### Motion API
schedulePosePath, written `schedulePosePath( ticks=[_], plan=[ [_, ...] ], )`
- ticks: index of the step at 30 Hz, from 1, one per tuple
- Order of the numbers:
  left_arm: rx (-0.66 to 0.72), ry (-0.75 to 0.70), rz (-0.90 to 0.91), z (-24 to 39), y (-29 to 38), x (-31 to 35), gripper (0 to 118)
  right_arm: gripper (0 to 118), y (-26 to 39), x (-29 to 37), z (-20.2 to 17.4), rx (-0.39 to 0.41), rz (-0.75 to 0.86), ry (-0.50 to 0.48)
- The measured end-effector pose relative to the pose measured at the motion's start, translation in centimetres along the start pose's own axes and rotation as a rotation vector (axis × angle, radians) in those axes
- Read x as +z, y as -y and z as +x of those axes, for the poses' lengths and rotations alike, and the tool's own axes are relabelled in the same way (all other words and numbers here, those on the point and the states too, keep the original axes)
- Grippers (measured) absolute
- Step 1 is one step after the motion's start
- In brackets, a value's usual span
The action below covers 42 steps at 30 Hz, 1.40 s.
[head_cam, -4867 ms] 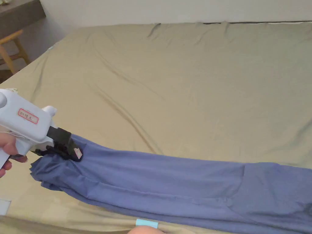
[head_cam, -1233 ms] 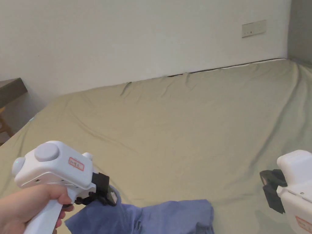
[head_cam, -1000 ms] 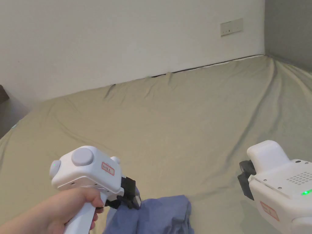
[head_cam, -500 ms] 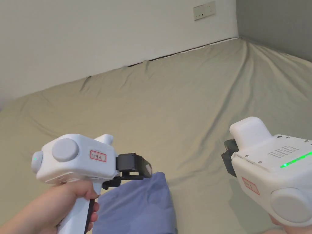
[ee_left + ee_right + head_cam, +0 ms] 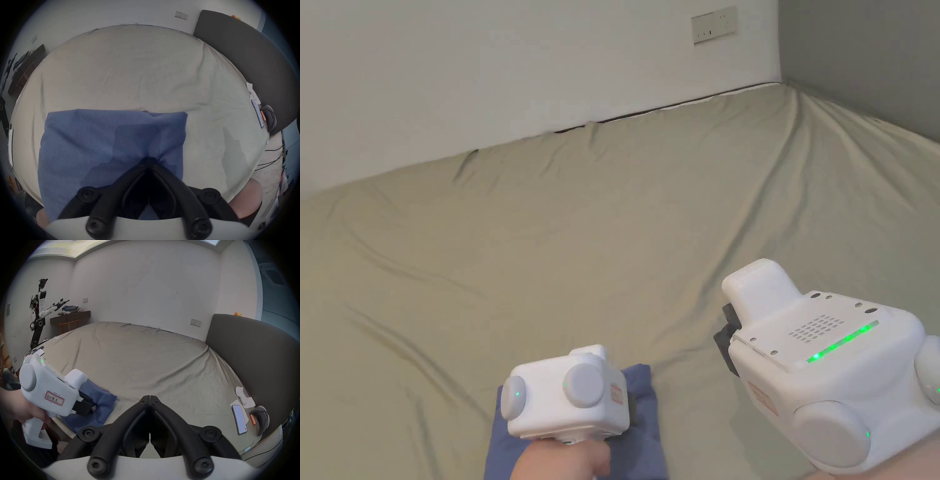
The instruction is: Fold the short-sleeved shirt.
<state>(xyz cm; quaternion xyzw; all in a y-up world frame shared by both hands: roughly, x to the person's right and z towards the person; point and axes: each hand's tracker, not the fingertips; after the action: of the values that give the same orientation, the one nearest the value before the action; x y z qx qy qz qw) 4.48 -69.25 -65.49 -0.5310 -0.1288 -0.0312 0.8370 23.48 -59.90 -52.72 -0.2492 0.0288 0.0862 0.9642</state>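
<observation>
Left gripper [image 5: 148, 160] fingers closed and lowered; right gripper [image 5: 150, 397] closed, raised.

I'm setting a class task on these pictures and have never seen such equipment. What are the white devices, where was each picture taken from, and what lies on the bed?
The white devices are hand-held grasping tools, one per hand. One picture comes from a camera on the person's head; the others from a camera on each tool. A blue short-sleeved shirt, folded into a rectangle, lies on the bed's olive sheet. The left tool has its jaws closed, tips pressing into the shirt; whether they pinch cloth is unclear. The right tool is closed on nothing, above the sheet. A phone lies near the headboard.
</observation>
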Motion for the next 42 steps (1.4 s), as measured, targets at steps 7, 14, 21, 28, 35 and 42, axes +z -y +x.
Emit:
schedulePosePath(
  ticks=[7, 14, 21, 28, 35, 42],
  plan=[
    [-0.047, 0.142, 0.061, -2.9, -0.6, 3.3, 0, 2, -0.2, -0.9, -1.6, 0.041, -0.024, -0.037],
    [-0.283, -0.048, 0.451, -9.8, 3.5, 11.9, 0, 2, -1.1, -4.3, -5.1, -0.084, -0.135, -0.256],
    [-0.095, 0.136, 0.294, -20.8, 5.5, 11.9, 0, 2, 0.0, -15.6, -7.9, -0.344, -0.514, -0.688],
    [0.197, 0.524, 0.166, -28.7, 4.9, 7.6, 2, 2, 3.2, -19.2, -4.6, -0.512, -0.628, -0.749],
    [0.385, 0.922, -0.041, -30.2, 3.2, 0.3, 112, 2, 4.4, -18.8, -4.3, -0.543, -0.606, -0.755],
    [0.461, 1.078, -0.126, -28.3, 1.8, -6.2, 111, 2, 4.9, -19.1, -4.0, -0.567, -0.599, -0.783]
  ],
)
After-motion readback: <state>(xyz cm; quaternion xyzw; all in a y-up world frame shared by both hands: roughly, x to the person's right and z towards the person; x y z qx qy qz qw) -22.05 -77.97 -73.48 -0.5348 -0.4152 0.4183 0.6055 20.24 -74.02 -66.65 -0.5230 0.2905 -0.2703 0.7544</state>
